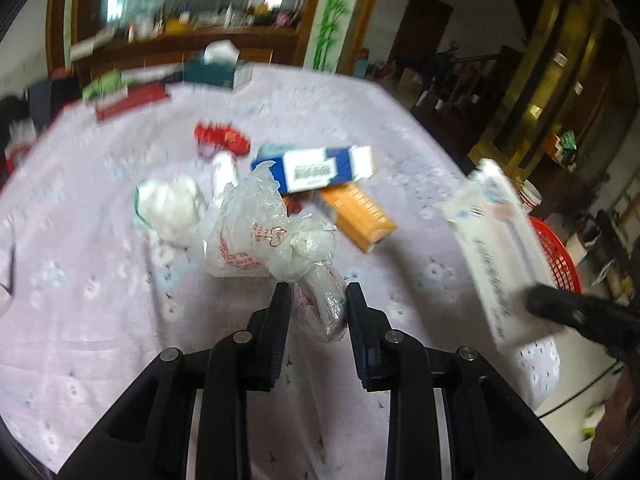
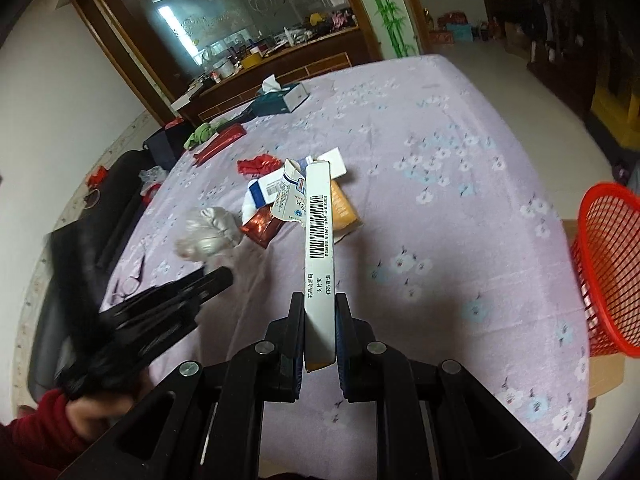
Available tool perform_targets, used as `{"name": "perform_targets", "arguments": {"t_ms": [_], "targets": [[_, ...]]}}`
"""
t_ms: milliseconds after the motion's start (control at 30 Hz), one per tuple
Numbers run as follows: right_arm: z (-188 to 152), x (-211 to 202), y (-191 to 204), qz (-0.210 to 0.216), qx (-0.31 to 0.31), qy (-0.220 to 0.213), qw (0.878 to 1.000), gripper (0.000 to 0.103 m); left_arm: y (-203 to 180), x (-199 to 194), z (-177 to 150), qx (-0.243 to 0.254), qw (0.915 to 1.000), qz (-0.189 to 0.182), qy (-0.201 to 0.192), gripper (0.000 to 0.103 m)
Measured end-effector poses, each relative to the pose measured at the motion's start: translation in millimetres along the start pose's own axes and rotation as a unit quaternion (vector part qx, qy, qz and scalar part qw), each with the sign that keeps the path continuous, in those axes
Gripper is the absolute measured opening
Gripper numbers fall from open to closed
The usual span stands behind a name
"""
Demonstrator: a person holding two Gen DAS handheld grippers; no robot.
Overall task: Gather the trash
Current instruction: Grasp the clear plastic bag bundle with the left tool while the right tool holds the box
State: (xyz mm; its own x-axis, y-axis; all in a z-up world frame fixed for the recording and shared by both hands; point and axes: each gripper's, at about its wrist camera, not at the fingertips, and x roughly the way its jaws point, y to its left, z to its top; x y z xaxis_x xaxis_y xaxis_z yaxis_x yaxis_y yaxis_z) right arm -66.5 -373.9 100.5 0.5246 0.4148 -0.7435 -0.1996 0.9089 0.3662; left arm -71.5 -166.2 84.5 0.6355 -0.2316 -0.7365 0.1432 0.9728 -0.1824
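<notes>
While the white box point(image 2: 319, 248) is clamped lengthwise by the right gripper point(image 2: 319, 312), the red basket point(image 2: 608, 256) lies rightward — the left gripper point(image 1: 318, 300) pinches a plastic bag point(image 1: 320, 304).

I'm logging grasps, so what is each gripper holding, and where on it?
Right gripper pinches the white medicine box by its near end. Left gripper straddles the clear plastic bag's twisted near end; whether it grips is unclear.
</notes>
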Motion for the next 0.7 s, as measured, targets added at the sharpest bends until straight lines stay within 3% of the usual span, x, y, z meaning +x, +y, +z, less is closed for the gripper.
{"name": "perform_targets", "arguments": {"t_ms": [233, 700], "targets": [[-1, -2, 11, -0.014, -0.021, -0.014, 1.000, 0.014, -28, -28, 2, 0.058, 0.9966, 0.031, -0.049, 0.027], [-6, -5, 12, -0.016, -0.010, -0.020, 1.000, 0.014, -42, -25, -1, 0.091, 0.9942, 0.045, -0.035, 0.027]]}}
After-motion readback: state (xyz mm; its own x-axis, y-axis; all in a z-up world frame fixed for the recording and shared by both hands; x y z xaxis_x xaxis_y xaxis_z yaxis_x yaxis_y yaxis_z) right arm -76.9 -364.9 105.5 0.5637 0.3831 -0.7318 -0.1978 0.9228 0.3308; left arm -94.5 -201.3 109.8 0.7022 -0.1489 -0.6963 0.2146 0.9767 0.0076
